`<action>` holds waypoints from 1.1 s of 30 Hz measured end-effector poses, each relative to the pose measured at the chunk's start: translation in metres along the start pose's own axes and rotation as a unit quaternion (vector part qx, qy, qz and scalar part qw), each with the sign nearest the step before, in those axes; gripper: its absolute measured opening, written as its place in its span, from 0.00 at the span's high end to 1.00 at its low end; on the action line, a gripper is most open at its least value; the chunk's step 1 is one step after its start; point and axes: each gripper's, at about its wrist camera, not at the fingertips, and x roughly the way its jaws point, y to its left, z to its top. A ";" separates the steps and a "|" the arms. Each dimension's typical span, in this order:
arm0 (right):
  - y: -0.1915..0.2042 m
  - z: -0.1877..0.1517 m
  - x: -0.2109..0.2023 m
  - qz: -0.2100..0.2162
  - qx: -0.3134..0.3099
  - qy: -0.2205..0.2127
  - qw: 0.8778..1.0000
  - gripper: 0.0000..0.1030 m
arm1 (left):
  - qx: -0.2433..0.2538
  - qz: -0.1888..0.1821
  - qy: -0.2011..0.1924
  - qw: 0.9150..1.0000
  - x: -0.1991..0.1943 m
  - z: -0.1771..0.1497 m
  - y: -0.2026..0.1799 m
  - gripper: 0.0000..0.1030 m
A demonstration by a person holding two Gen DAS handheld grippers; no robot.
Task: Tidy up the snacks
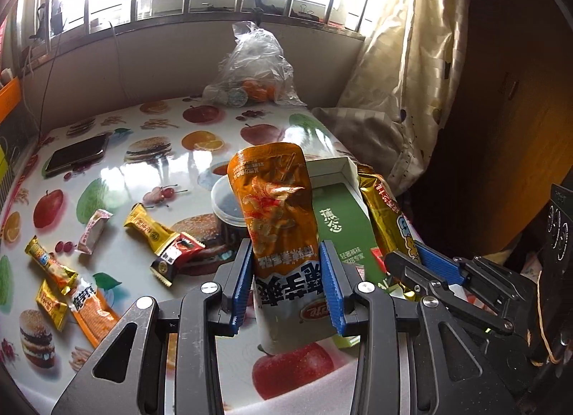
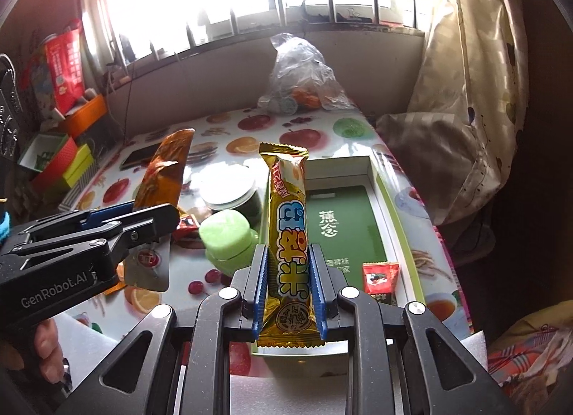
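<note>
My left gripper [image 1: 286,257] is shut on an orange snack pouch [image 1: 275,207] and holds it upright above the table; the pouch also shows in the right wrist view [image 2: 164,175]. My right gripper [image 2: 288,271] is shut on a gold snack bar [image 2: 288,232], held upright over the front left of the open green box [image 2: 372,221]. The bar also shows in the left wrist view [image 1: 386,214]. A red snack packet [image 2: 379,280] lies in the box. Several loose snacks [image 1: 150,232] lie on the fruit-print table [image 1: 150,178] at the left.
A lidded dark jar [image 1: 225,207] and a green plastic bottle [image 2: 229,236] stand left of the box. A phone [image 1: 77,155] lies at the far left. A plastic bag of goods [image 1: 256,67] sits at the back. A curtain [image 1: 408,57] hangs at the right.
</note>
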 end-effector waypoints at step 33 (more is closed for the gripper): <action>-0.076 0.005 0.084 -0.052 0.009 0.065 0.996 0.80 | 0.025 -0.032 0.085 0.996 0.110 0.008 -0.050 0.62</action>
